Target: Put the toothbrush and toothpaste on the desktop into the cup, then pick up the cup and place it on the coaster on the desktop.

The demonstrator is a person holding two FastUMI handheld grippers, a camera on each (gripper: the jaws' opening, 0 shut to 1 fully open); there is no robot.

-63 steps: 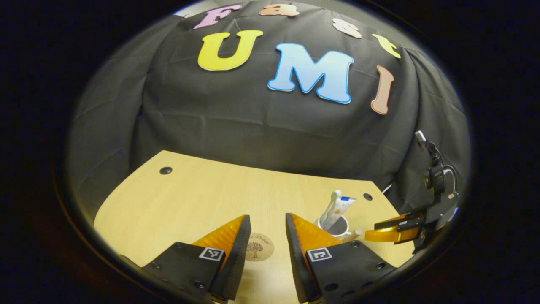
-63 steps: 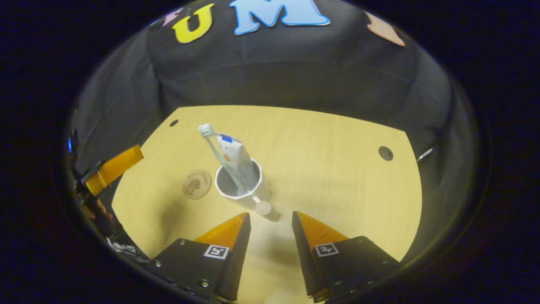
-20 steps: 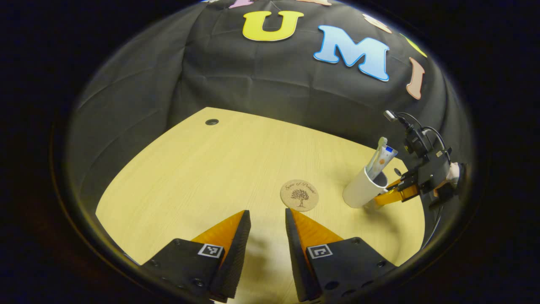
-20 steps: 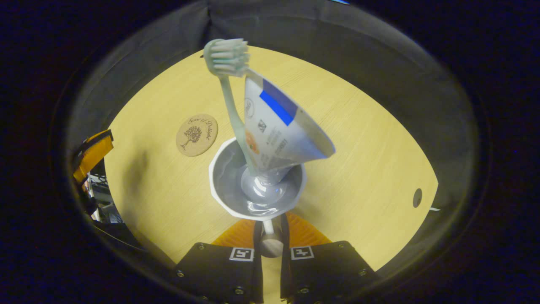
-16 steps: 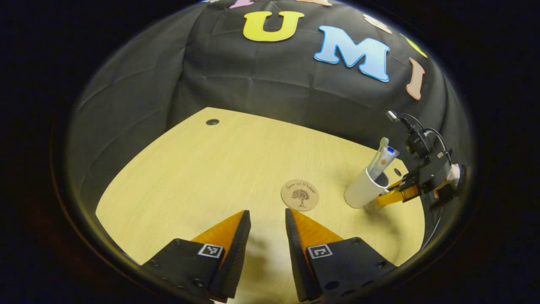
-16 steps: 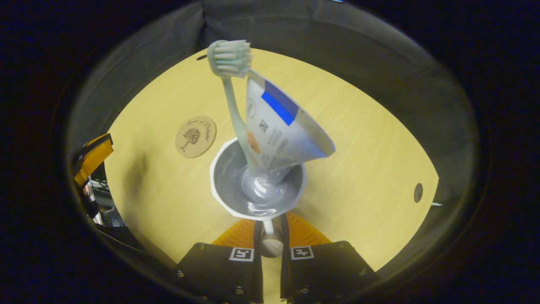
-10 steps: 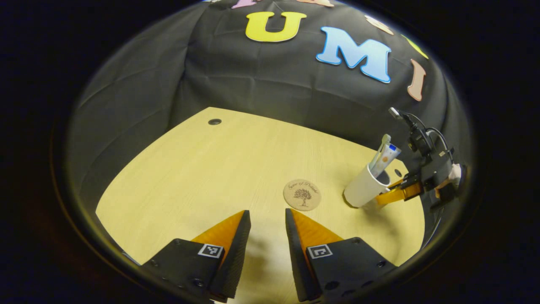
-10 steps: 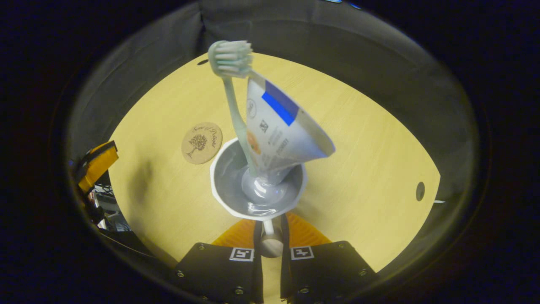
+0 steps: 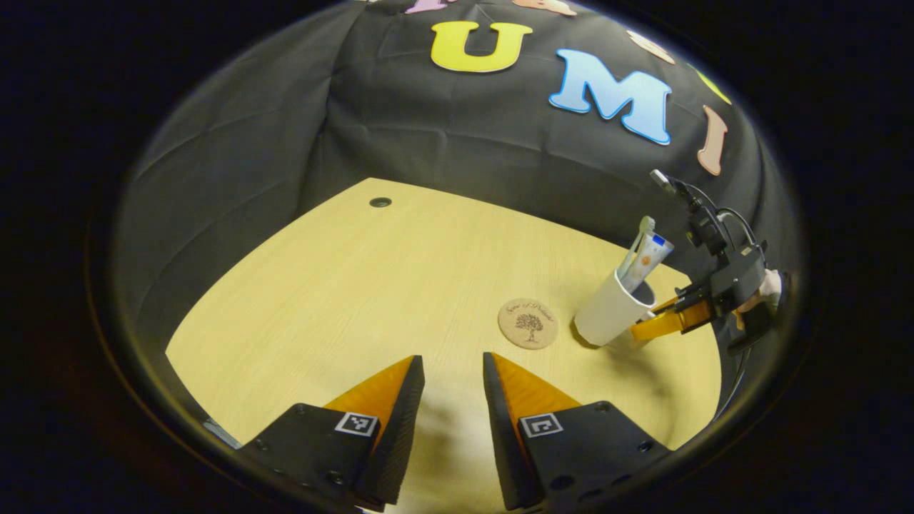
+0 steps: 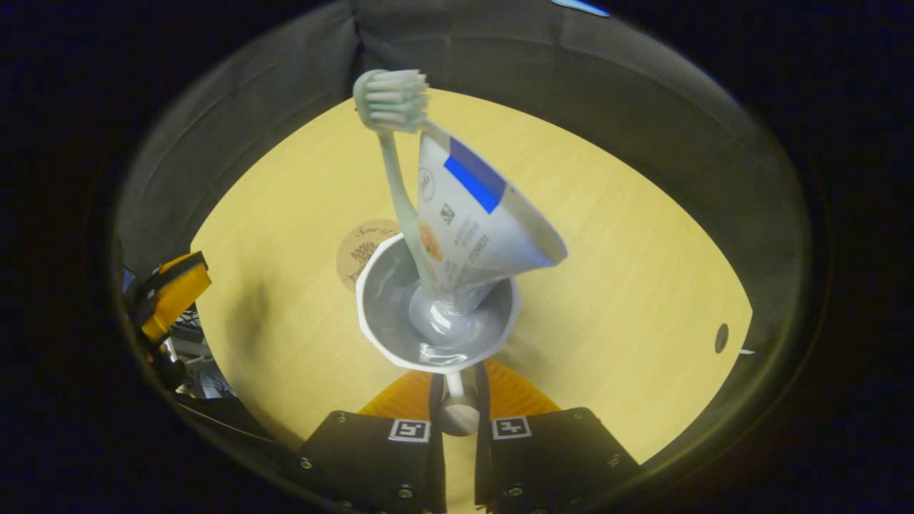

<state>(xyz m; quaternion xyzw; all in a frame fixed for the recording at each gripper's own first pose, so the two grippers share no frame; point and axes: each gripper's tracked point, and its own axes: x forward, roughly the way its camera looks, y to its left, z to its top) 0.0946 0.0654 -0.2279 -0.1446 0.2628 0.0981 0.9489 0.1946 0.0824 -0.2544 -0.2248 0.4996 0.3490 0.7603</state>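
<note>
Right tongs (image 10: 459,385) at the bottom centre of the right gripper view, clamped on the handle knob of one white cup (image 10: 435,314). One toothbrush (image 10: 389,135) and one toothpaste tube (image 10: 475,214) standing inside, leaning toward upper centre. One round coaster (image 10: 360,243) partly hidden behind the cup rim. Left tongs (image 9: 450,400) at lower centre of the left gripper view, parted, holding nothing, over the bench (image 9: 357,285); coaster just left of the cup at right.
</note>
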